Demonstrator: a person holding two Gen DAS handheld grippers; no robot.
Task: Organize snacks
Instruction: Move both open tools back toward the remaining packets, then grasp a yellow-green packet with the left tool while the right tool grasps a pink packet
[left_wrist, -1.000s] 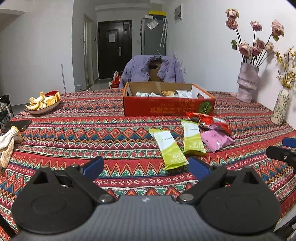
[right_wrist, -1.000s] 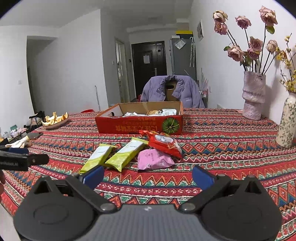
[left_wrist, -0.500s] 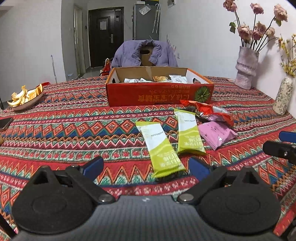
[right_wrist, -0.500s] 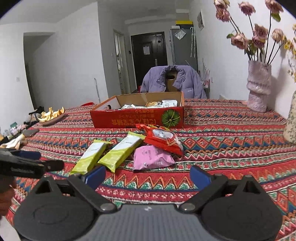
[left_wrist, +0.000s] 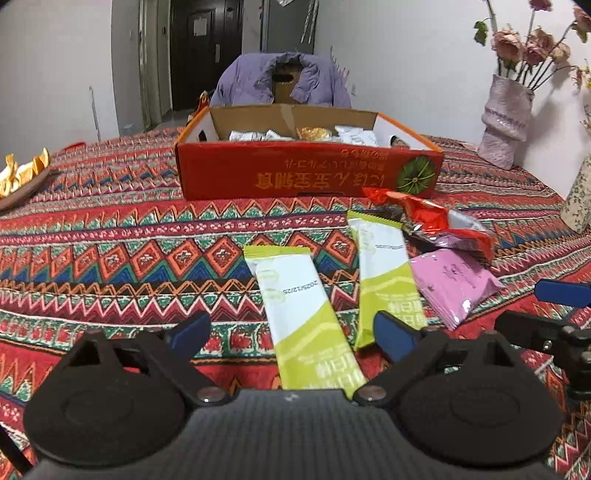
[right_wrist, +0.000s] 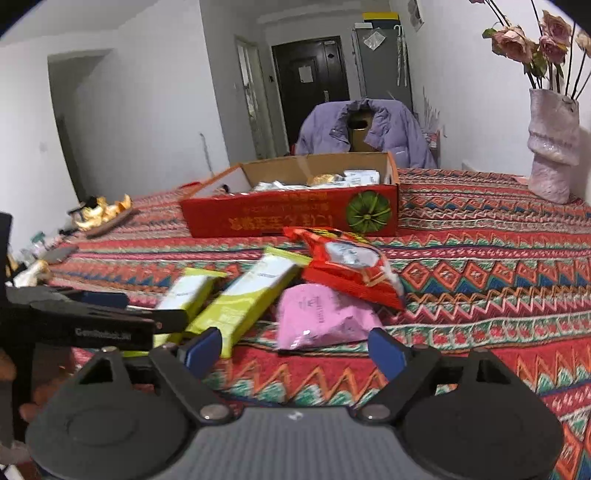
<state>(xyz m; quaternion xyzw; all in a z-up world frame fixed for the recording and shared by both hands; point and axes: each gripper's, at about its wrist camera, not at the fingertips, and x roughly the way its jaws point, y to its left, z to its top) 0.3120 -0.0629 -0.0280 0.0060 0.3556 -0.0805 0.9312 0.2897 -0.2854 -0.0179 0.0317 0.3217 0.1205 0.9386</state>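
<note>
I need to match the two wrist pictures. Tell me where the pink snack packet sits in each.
Left wrist: pink snack packet, right of centre, beside a green packet.
Right wrist: pink snack packet, low centre, under the red bag.
Shared landmark: red cardboard box behind.

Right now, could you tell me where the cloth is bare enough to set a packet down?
Free: the cloth between the peel dish and the box, left of the green packets, and right of the box toward the vase. Crowded: just in front of the box, where the green, red and pink packets overlap.
</note>
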